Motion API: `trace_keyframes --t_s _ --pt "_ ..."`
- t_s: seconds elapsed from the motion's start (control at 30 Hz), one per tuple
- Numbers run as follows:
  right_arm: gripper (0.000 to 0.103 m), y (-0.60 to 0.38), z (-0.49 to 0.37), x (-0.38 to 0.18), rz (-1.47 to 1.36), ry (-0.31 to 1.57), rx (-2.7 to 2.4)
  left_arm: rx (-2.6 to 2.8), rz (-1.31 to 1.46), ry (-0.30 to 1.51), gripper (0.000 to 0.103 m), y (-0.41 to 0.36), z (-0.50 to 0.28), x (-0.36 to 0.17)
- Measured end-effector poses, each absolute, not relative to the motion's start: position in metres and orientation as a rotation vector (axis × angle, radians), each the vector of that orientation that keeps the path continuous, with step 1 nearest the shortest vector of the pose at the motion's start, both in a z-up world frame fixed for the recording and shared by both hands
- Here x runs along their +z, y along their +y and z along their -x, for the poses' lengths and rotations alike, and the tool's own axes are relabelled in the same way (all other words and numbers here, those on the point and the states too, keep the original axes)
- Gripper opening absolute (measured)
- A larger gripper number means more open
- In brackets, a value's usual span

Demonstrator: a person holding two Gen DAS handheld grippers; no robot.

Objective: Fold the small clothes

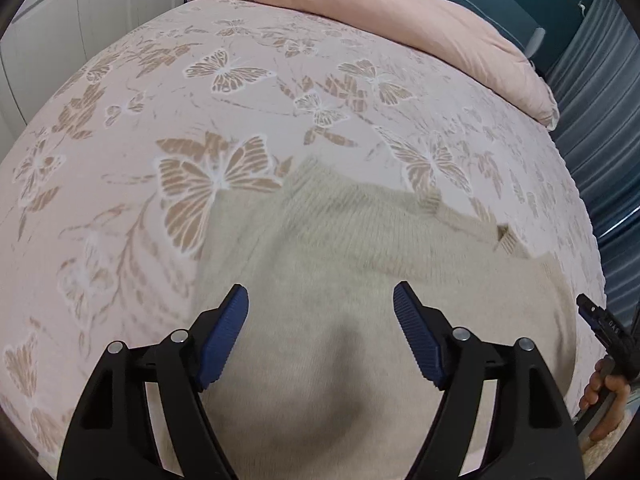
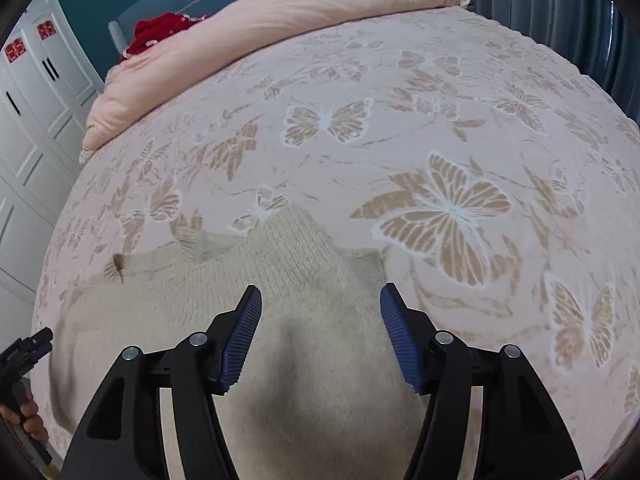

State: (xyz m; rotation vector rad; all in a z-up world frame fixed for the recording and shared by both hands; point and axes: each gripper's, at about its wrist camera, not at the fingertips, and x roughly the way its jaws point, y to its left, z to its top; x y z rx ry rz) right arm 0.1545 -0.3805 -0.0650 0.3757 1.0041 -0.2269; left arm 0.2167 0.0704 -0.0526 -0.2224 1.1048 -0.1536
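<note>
A cream knitted sweater (image 1: 340, 248) lies flat on the butterfly-patterned bedspread (image 1: 120, 128), its ribbed cuffs showing at its far edge. My left gripper (image 1: 321, 300) is open and empty, hovering just above the sweater's near part. In the right wrist view the same sweater (image 2: 248, 280) lies below my right gripper (image 2: 321, 300), which is also open and empty above it. The other gripper and the hand that holds it show at the right edge of the left wrist view (image 1: 608, 332) and at the left edge of the right wrist view (image 2: 24, 352).
A rolled pink duvet (image 1: 380, 12) lies along the far side of the bed, with a red garment (image 2: 160, 32) behind it. White wardrobe doors (image 2: 28, 120) stand on one side, and grey curtains (image 1: 600, 120) hang on the other.
</note>
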Motion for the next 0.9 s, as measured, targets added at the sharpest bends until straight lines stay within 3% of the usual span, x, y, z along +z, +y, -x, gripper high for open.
trace_keyframes --t_s 0.07,0.13,0.17,0.2,0.3,0.43,0.47,0.53,0.63,0.67,0.7,0.73,0.9 --pt "0.061 -0.381 -0.172 -0.087 -0.39 1.057 -0.24 -0.13 0.242 1.147 0.072 0.067 -0.244 -0.07" --pt "0.01 -0.38 -0.175 -0.093 -0.441 1.069 -0.198 -0.099 0.213 1.184 0.054 0.062 -0.262 -0.085" --pt "0.01 -0.383 -0.172 -0.082 -0.479 1.017 -0.173 -0.097 0.174 1.187 0.024 0.058 -0.266 -0.086" --pt "0.008 -0.388 -0.165 -0.066 -0.547 0.932 -0.119 -0.121 0.15 1.17 0.005 0.055 -0.269 -0.081" --pt "0.008 -0.409 -0.151 -0.042 -0.621 0.791 -0.119 -0.114 0.123 1.094 0.001 0.06 -0.274 -0.061" --pt "0.008 -0.421 -0.173 -0.115 -0.58 1.057 -0.196 0.016 0.078 1.205 0.0 0.074 -0.297 -0.1" --pt "0.01 -0.419 -0.168 -0.104 -0.572 1.002 -0.21 0.016 0.103 1.228 0.0 0.08 -0.297 -0.109" --pt "0.029 -0.415 -0.154 -0.073 -0.568 0.924 -0.26 0.0 0.155 1.16 0.0 0.088 -0.283 -0.092" --pt "0.03 -0.396 -0.128 -0.034 -0.489 0.821 -0.232 -0.092 0.215 1.067 0.009 0.096 -0.248 -0.054" --pt "0.03 -0.386 -0.12 -0.027 -0.462 0.814 -0.213 -0.113 0.218 1.042 0.033 0.096 -0.236 -0.045" --pt "0.03 -0.377 -0.114 -0.023 -0.451 0.815 -0.192 -0.121 0.218 1.027 0.071 0.095 -0.228 -0.039" --pt "0.03 -0.368 -0.108 -0.023 -0.453 0.82 -0.172 -0.123 0.228 1.017 0.082 0.093 -0.223 -0.037" --pt "0.032 -0.331 -0.08 -0.037 -0.522 0.87 -0.135 -0.139 0.152 1.113 0.081 0.06 -0.259 -0.068"
